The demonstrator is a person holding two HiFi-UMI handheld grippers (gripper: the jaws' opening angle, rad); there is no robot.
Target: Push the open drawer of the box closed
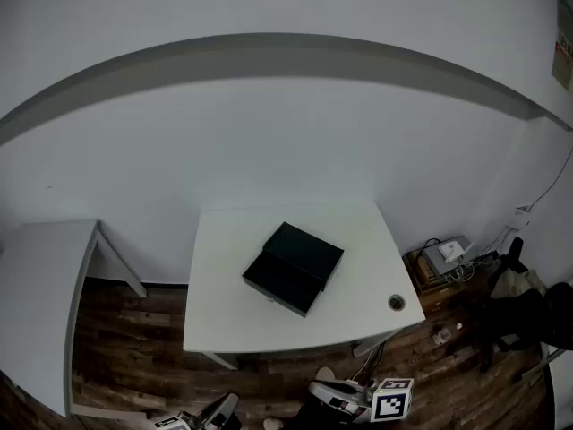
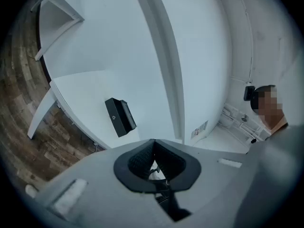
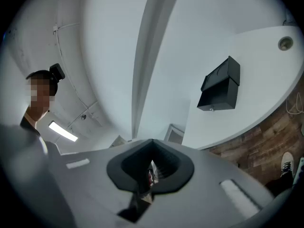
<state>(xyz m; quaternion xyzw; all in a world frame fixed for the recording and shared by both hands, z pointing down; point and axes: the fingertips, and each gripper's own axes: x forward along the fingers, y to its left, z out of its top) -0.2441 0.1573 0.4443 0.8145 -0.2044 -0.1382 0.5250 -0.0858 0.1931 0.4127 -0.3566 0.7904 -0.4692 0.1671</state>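
While the drawer (image 1: pixel 277 285) stands pulled out of the black box (image 1: pixel 311 247), its front turned toward the near-left edge of the white desk (image 1: pixel 224 316), no closing push is yet under way; I judge this to be the approach stage. The box sits near the middle of the desk, angled to its edges, with nothing near it but a round cable hole (image 1: pixel 396 302) by the right front corner. Both tools hang low and well short of the desk, over the wooden floor (image 1: pixel 134 348). The left claw (image 2: pixel 153 144) is clenched, its tips meeting with nothing between them, and the box lies far ahead, left of its line. The right claw (image 3: pixel 152 144) is likewise clenched and empty, with the box well off, up and to the right. A second desk (image 1: pixel 45 285) stands apart at the left. The next move, as I judge it, calls for carrying one claw forward over the desk edge, down to the height of the drawer front, and squaring it to that face. Clenched tips suit a push, so no opening is needed. The push should run along the drawer's own slide, and since the box may skid on the smooth top, the other claw may have to brace its rear side.
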